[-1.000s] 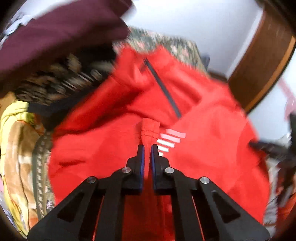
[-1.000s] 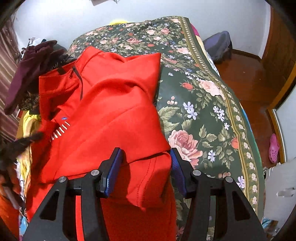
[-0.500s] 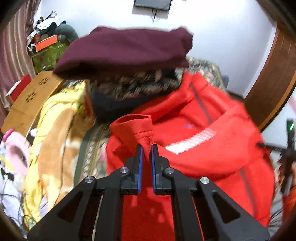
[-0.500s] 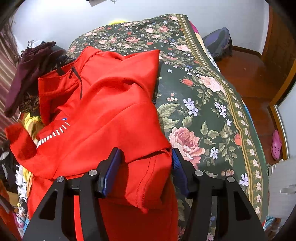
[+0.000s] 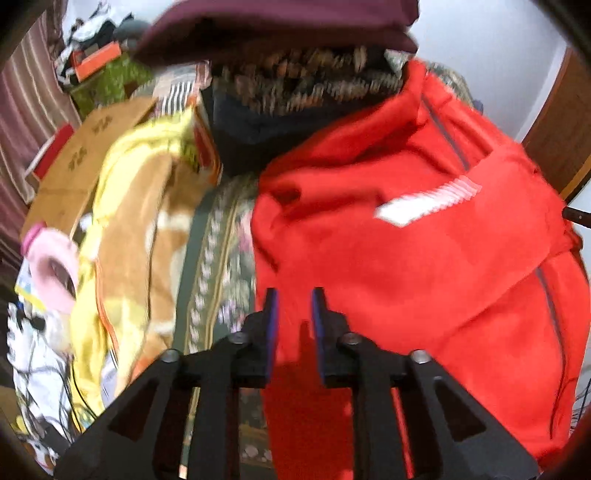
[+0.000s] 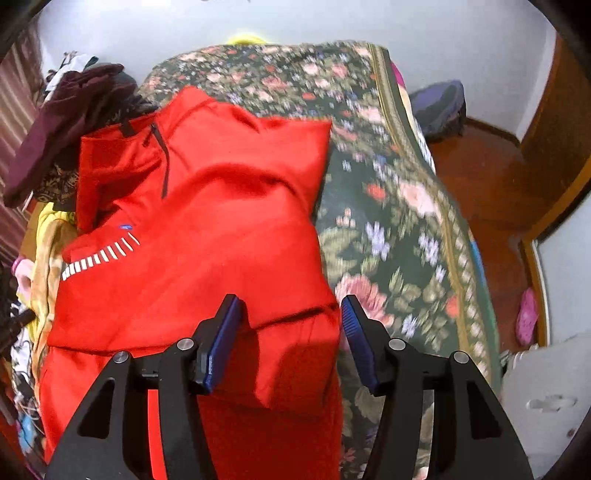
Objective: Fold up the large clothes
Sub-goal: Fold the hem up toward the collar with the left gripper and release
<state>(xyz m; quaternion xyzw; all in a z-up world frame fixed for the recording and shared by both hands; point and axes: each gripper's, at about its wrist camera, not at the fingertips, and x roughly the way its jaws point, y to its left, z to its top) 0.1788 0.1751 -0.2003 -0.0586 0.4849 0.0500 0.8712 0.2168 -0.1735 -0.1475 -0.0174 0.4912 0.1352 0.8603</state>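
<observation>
Left gripper (image 5: pixel 292 314): jaws just parted, a narrow gap, nothing pinched; red cloth only behind them. Right gripper (image 6: pixel 290 332): jaws half spread astride a folded flap, pads not seen pressing. Red jacket (image 6: pixel 207 236): half folded on the floral bedspread (image 6: pixel 399 229), collar toward the maroon clothes pile (image 5: pixel 273 26), yellow blanket (image 5: pixel 122 229) just beside its left edge. Best now: clear both jaws before lifting away, then flatten the released sleeve and square up the edges.
</observation>
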